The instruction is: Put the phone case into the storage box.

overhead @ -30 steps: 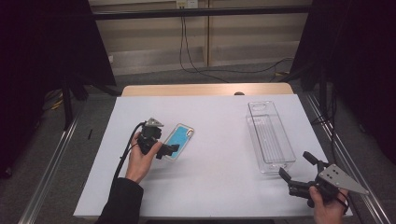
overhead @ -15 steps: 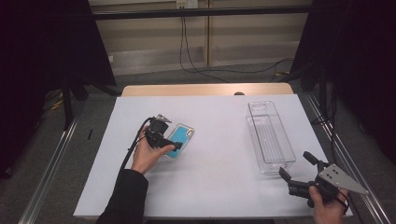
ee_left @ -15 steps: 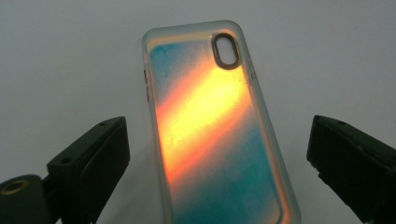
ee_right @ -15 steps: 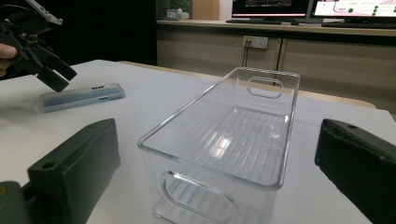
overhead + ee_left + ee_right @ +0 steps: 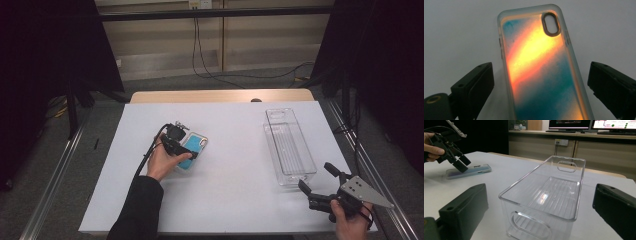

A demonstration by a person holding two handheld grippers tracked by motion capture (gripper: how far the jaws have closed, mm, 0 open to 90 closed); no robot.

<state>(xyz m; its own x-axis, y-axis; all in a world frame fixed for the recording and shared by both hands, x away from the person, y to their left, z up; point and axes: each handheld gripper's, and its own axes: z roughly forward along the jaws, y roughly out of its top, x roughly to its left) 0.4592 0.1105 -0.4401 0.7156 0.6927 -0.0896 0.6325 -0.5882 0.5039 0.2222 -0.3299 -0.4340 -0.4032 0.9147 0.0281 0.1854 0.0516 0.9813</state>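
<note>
The white table (image 5: 235, 200) takes most of the high view, and it stands in front of a wooden wall with a cable hanging down.

On the right part of the table lies a clear plastic bin (image 5: 290, 145), long and narrow, with its open side up and nothing inside. It has an oval handle hole in each short wall, as the right gripper view shows (image 5: 544, 195).

The phone case (image 5: 192, 149) lies flat on the left part of the table, well apart from the bin. In the left gripper view it looks teal and orange, with a clear rim and an oval camera hole at the far end (image 5: 541, 67).

The left gripper (image 5: 189, 150) is held by the person's left hand (image 5: 162, 161) directly over the near end of the case. Its jaws stand wide apart, one on each side of the case, and they do not touch it.

The right gripper (image 5: 319, 184) is at the near right corner of the table, just beside the near end of the bin. Its jaws are also spread wide and hold nothing; they point toward the bin.
</note>
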